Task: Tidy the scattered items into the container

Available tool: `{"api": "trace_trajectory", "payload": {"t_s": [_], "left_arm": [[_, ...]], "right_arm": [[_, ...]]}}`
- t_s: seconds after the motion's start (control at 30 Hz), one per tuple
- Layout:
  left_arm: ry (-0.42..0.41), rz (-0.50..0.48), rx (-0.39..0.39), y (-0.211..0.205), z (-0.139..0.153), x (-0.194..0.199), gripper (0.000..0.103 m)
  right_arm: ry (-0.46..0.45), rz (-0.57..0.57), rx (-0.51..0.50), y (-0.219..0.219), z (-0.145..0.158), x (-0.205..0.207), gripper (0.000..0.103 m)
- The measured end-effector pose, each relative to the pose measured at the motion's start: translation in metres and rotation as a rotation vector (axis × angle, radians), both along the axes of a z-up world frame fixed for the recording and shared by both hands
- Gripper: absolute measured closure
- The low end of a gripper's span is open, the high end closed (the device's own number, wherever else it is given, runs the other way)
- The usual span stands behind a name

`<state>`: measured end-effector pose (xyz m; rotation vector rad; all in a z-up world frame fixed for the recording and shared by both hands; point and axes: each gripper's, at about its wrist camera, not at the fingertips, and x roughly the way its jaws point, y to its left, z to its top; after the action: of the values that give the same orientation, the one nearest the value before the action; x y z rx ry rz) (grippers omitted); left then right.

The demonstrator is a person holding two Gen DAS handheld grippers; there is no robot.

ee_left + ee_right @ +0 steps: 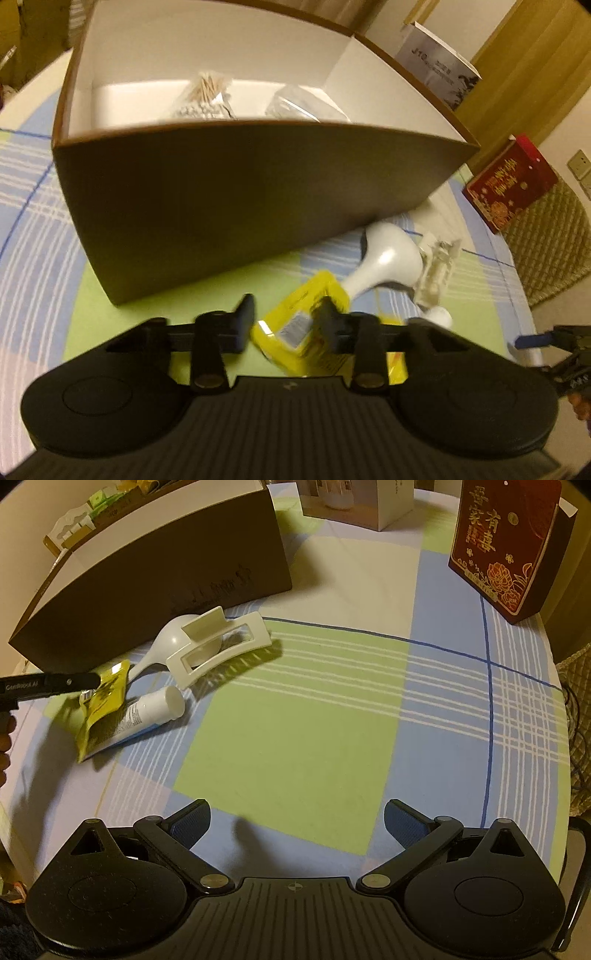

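Left tongs [284, 325] pinch the yellow packet [295, 325] just above the checked counter [295, 720] — beside a white tube [155, 707], spoon [162, 646] and hair claw [218, 646] near the brown box [221, 206] — while right tongs [297, 821] hang open, empty.

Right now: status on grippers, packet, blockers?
Left gripper closing around yellow packet, grip unconfirmed. Right gripper open, empty. Brown box ahead; white spoon beside packet.

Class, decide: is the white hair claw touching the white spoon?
Touching. The right wrist view shows the hair claw lying across the spoon, its frame resting on the bowl with no gap visible.
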<state>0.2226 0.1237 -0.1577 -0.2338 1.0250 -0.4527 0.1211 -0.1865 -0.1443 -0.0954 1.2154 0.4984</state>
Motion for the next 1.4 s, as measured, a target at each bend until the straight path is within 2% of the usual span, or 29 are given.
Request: {"api": "trace_trajectory", "payload": {"t_s": [0.17, 0.33, 0.43, 0.7, 0.73, 0.77, 0.8, 0.97, 1.0, 1.07, 1.23, 1.3, 1.4], "left_arm": [[0.029, -0.059, -0.027, -0.003, 0.004, -0.026, 0.096], [0.046, -0.094, -0.069, -0.015, 0.012, -0.053, 0.096], [0.040, -0.106, -0.047, -0.024, 0.013, -0.061, 0.096], [0.035, -0.053, -0.013, -0.013, 0.018, -0.062, 0.096], [0.035, -0.045, -0.008, -0.011, 0.019, -0.063, 0.096], [0.034, -0.035, -0.004, -0.009, 0.020, -0.064, 0.096], [0.033, -0.024, -0.001, -0.007, 0.021, -0.066, 0.096], [0.047, 0.033, 0.095, 0.012, 0.024, -0.080, 0.094], [0.053, 0.048, 0.111, 0.016, 0.024, -0.082, 0.094], [0.064, 0.083, 0.149, 0.022, 0.024, -0.083, 0.093], [0.066, 0.150, 0.261, 0.035, 0.029, -0.084, 0.085], [0.072, 0.165, 0.285, 0.040, 0.031, -0.083, 0.085], [0.074, 0.174, 0.297, 0.047, 0.034, -0.085, 0.084]], "right_arm": [[-0.001, 0.012, 0.009, 0.003, 0.001, 0.000, 0.000], [-0.012, 0.023, 0.040, 0.004, 0.002, -0.002, 0.000], [-0.019, 0.038, 0.066, 0.006, 0.004, -0.002, 0.000], [-0.053, 0.080, 0.313, 0.012, 0.015, 0.002, 0.000], [-0.053, 0.090, 0.320, 0.016, 0.015, 0.003, 0.002], [-0.048, 0.100, 0.322, 0.020, 0.015, 0.004, 0.013], [-0.037, 0.107, 0.324, 0.023, 0.014, 0.005, 0.015], [-0.022, 0.141, 0.349, 0.033, 0.011, 0.004, 0.017], [-0.026, 0.155, 0.360, 0.036, 0.011, 0.004, 0.027], [-0.027, 0.183, 0.384, 0.043, 0.012, 0.004, 0.038], [-0.050, 0.255, 0.431, 0.070, 0.019, 0.008, 0.040], [-0.041, 0.281, 0.439, 0.081, 0.018, 0.014, 0.054], [-0.016, 0.289, 0.448, 0.096, 0.011, 0.024, 0.055]]}}
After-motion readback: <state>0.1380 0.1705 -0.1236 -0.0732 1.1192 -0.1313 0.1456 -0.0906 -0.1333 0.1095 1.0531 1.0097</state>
